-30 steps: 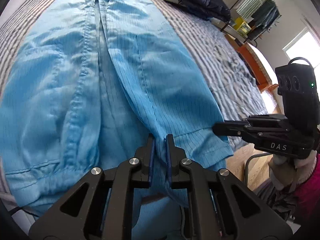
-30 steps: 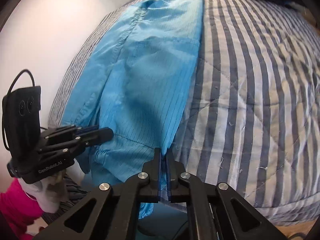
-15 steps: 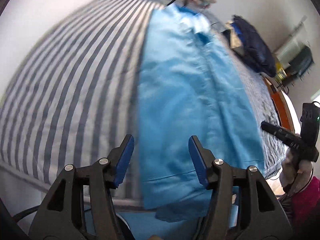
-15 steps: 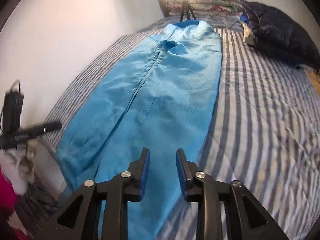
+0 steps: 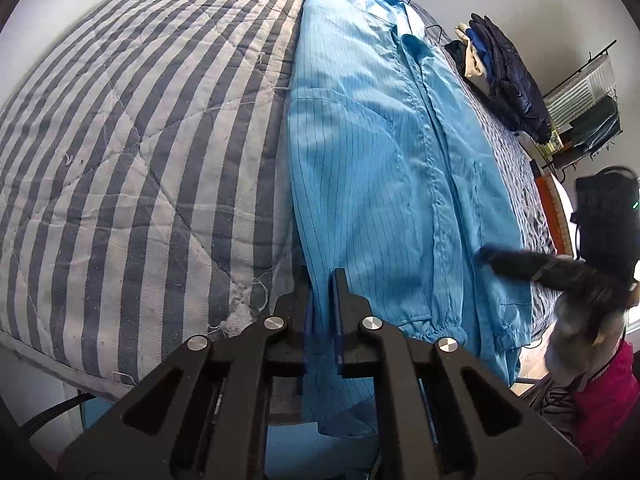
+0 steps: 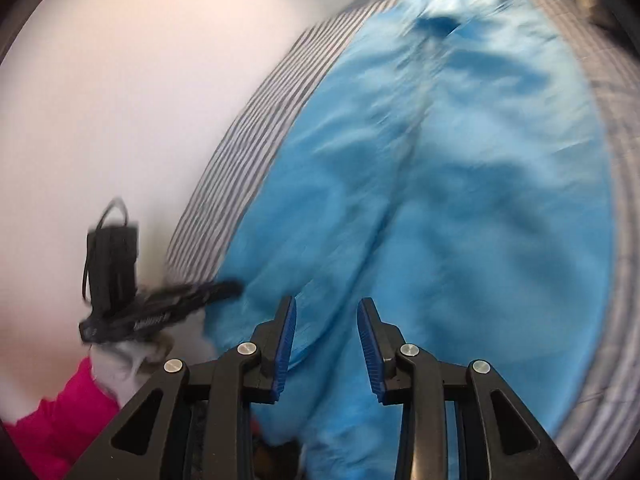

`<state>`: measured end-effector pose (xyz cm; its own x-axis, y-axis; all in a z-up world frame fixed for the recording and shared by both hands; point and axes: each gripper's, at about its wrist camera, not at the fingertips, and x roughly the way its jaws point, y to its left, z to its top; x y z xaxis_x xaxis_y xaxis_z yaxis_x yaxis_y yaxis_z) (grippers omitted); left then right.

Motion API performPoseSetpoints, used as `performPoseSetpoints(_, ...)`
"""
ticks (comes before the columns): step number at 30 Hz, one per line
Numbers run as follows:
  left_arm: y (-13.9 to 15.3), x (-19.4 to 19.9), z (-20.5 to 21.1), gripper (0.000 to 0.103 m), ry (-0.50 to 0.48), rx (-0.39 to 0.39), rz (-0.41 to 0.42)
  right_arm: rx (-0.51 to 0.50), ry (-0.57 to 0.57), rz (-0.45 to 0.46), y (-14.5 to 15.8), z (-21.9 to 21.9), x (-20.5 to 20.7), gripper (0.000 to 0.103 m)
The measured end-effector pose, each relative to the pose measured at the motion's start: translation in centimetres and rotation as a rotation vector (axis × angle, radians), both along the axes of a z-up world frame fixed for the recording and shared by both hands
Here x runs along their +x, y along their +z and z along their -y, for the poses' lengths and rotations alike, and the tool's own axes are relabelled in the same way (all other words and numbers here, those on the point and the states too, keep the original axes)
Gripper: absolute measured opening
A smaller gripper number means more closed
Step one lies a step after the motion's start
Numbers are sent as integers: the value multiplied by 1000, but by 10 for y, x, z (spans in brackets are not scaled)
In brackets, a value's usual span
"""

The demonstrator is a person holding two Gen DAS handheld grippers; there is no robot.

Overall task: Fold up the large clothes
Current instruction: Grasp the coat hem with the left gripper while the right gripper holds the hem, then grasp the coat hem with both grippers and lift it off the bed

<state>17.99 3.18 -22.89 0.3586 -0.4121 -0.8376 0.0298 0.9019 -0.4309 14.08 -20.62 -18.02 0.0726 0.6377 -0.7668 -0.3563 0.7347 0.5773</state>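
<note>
A long light-blue pinstriped garment (image 5: 380, 168) lies lengthwise on a striped bed, its lower end hanging over the near edge. My left gripper (image 5: 323, 292) is shut on the garment's left lower edge, with blue cloth between its pads. The right wrist view is blurred; there the same garment (image 6: 460, 200) fills the frame. My right gripper (image 6: 326, 340) is open and empty above the garment's lower part. It also shows in the left wrist view (image 5: 492, 256), over the garment's right side. The left gripper shows in the right wrist view (image 6: 232, 288).
The blue-and-white striped quilt (image 5: 120, 160) covers the bed. A dark jacket and folded clothes (image 5: 504, 76) lie at the far right of the bed. A rack with shelves (image 5: 580, 112) stands beyond the bed's right side. A white wall (image 6: 120, 100) borders the bed's left side.
Both grippers opened and let go of the hem. The left moved to the garment's left edge and shut on it. The right is open and moving over the garment.
</note>
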Motion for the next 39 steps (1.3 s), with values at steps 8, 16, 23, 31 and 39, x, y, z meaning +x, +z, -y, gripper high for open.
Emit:
performPoseSetpoints(8,7,-9,-6,2,2,-9,20,-36,5,-27,-14,-23,-5,13)
performPoseSetpoints(16,8,-20,-21,2,10,-11,7,-74,90,11,-11,-54,-21,1)
performPoseSetpoints(23,6,-17,-30,42,55,-73,-14,15,-13,98,25,-10,-19,26)
performPoseSetpoints(31,4,-25,7,42,-31,-30,-11,25,37,92,10,-27,-14,31)
performPoseSetpoints(39,5,-26,-12,42,-8,-151,-63,-99,95,100,1,-42,-21,23)
